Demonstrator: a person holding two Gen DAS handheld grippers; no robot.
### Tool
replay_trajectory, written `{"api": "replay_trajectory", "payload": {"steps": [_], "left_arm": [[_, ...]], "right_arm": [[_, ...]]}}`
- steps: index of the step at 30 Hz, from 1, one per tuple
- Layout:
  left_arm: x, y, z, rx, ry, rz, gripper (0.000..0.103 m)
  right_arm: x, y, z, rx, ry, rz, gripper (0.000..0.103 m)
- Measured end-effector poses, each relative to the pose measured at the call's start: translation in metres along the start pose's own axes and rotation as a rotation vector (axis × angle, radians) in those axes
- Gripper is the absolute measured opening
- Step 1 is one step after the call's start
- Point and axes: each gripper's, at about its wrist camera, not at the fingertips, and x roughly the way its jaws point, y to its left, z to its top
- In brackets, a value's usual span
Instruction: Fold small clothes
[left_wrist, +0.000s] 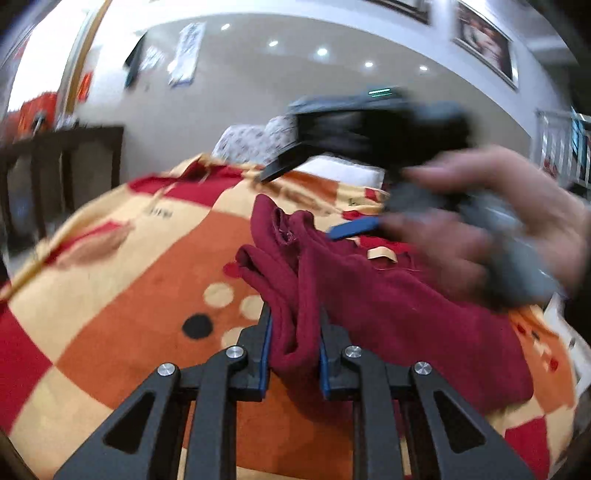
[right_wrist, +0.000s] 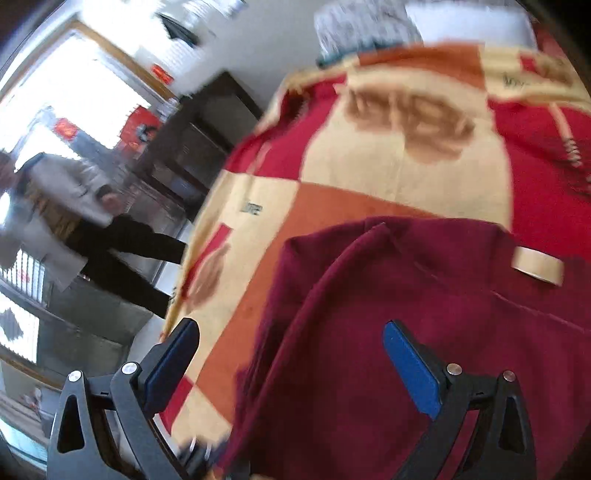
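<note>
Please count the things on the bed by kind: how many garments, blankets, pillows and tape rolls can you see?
Dark red garment: 1
Patterned blanket under it: 1
Patterned pillows at the far end: 2
Roll of tape lying on the garment: 1
Total: 5

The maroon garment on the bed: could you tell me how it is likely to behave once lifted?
Probably floppy: the maroon garment bunches between the left gripper pads. Likely light, since one pinch gathers it. The unheld part would probably drag across the blanket.
</note>
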Motion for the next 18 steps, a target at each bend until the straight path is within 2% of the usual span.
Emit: {"api": "replay_trajectory", "payload": {"steps": [4, 8, 9, 11, 13, 18], "left_arm": [[-0.004, -0.014, -0.002, 0.085, -0.019, -0.015, 0.019], [-0.005, -0.023, -0.003, 0.136, -0.031, -0.029, 0.018], [-0.006, -0.026, -0.003, 0.152, -0.035, -0.038, 0.017], [-0.009, -0.03, -0.004, 0.161, -0.033, -0.051, 0.016], [-0.014, -0.034, -0.005, 0.158, -0.028, -0.077, 0.016], [-0.035, -0.072, -0.002, 0.202, -0.049, -0.186, 0.015]], "right_arm": [[0.016, -0.006, 0.017, 0.084, 0.04, 0.043, 0.102], [0.015, 0.014, 0.021, -0.049, 0.071, -0.029, 0.099], [0.013, 0.017, 0.02, -0.08, 0.059, -0.081, 0.093], [0.013, 0.005, 0.022, -0.069, 0.115, -0.114, 0.032], [0.001, -0.002, 0.018, -0.084, 0.107, -0.151, 0.022], [-0.081, -0.022, -0.002, -0.104, -0.007, -0.196, 0.018]]}}
